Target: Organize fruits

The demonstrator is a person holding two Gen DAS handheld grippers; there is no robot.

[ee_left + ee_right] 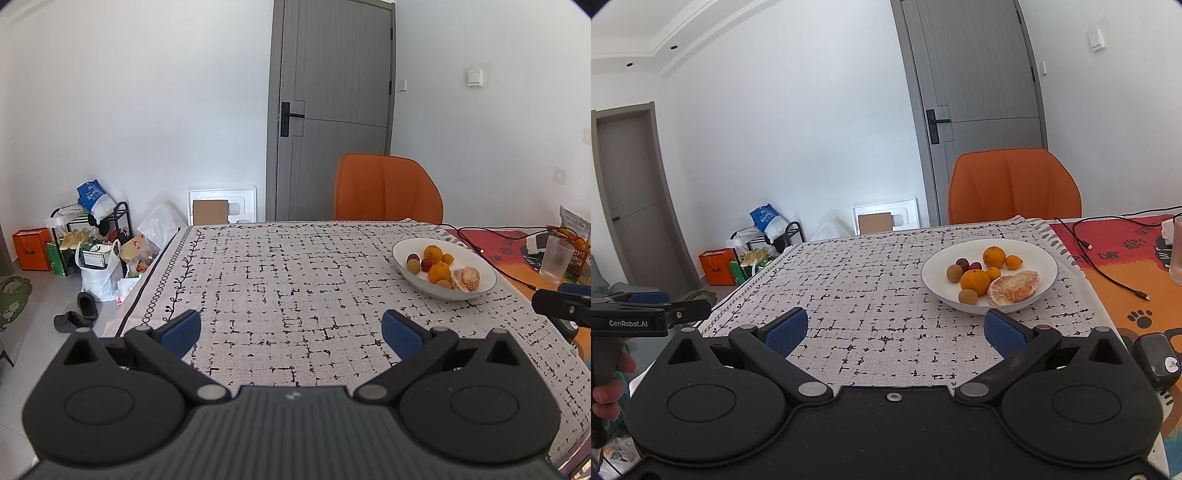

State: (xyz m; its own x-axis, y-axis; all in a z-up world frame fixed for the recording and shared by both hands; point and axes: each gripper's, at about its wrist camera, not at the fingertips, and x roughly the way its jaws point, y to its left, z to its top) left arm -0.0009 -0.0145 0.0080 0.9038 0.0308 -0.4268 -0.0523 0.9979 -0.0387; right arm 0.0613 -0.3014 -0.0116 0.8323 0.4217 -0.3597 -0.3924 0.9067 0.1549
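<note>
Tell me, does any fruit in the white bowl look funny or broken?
Yes. One fruit is odd: the peeled citrus at the near right of the white bowl has no skin, so its pale segments show. The oranges and small fruits beside it keep their skins. Nothing has spilled onto the tablecloth.

Looking into a lived-in home dining room: a table [295,280] wearing a patterned tablecloth, an orange chair [388,192] sitting at its far side, a grey door [332,92] closing off the white wall behind. Sitting on the table, a white bowl of fruit [990,277]. Crowding the floor corner, a shoe rack [92,229], shopping bags [99,273] and slippers [77,314].
</note>
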